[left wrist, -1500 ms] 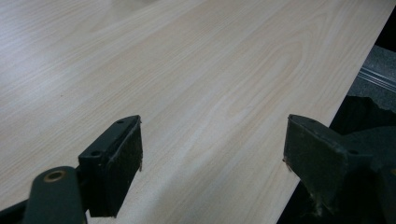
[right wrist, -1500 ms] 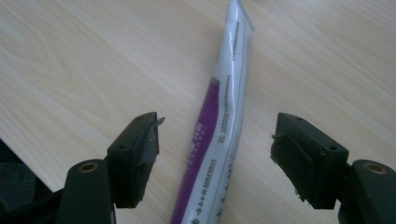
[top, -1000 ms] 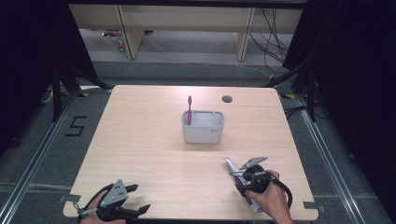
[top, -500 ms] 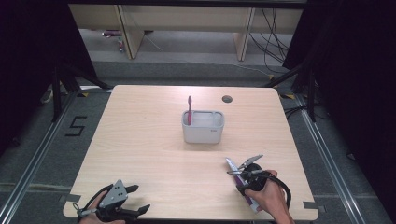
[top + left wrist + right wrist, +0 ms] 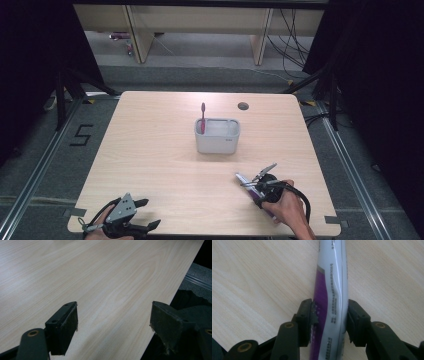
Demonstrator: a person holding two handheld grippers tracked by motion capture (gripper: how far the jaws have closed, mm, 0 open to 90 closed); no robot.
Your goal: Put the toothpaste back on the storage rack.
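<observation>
1. At the lower right of the high view, your right gripper [image 5: 248, 181] and your hand [image 5: 287, 207] cover most of the tube [image 5: 243, 178]; only a short pale and purple end shows ahead of the jaws.
2. From the right gripper view, the tube [image 5: 332, 290] runs off the top edge and down behind the jaws, so neither end shows. Its small print is too fine to read.
3. Your right gripper [image 5: 329, 320] has just been closing its jaws: both pads now sit against the sides of the tube, pinching it as it lies flat on the wood.
4. Your left gripper [image 5: 142, 217] rests at the lower left of the high view, partly cut off by the bottom edge. In the left gripper view its jaws [image 5: 113, 322] are spread wide over bare wood at the table edge.
5. The table [image 5: 150, 150] is pale wood grain with a small round hole [image 5: 243, 106] near its far edge. Grey floor surrounds it, with a "5" [image 5: 81, 135] marked at the left, and shelving and cables beyond.
6. A grey bin [image 5: 217, 136] stands mid-table, well apart from the tube, with a red toothbrush [image 5: 203, 117] upright in its left end. Bare wood lies between them.
</observation>
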